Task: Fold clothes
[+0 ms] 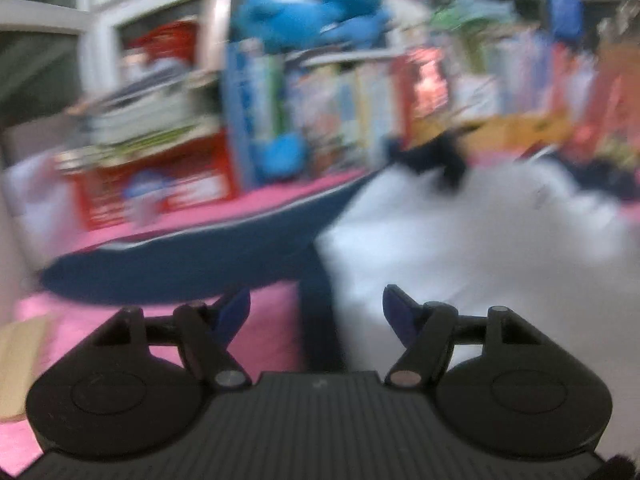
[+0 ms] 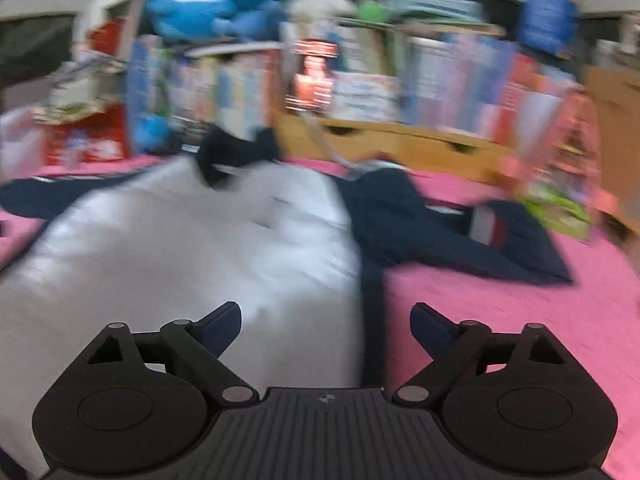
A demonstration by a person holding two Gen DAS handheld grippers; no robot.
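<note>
Pink bedspread point(image 2: 500, 320); blurry shirt point(image 2: 180, 248) beyond jaws.

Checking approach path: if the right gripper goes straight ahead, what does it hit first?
Probably the shirt's navy side edge, centred between the open right gripper fingers; depth is unclear through blur.

A white shirt point(image 2: 192, 248) with navy sleeves and a navy collar lies spread flat on its back or front, too blurred to say which. Its collar point(image 2: 240, 152) points away toward the far side, rumpled and partly turned up. The left sleeve point(image 1: 192, 248) stretches straight out to the side, a thin pale stripe along its edge. The right sleeve point(image 2: 460, 232) lies out the other way, creased and bunched, with a red and white patch showing near its cuff.
</note>
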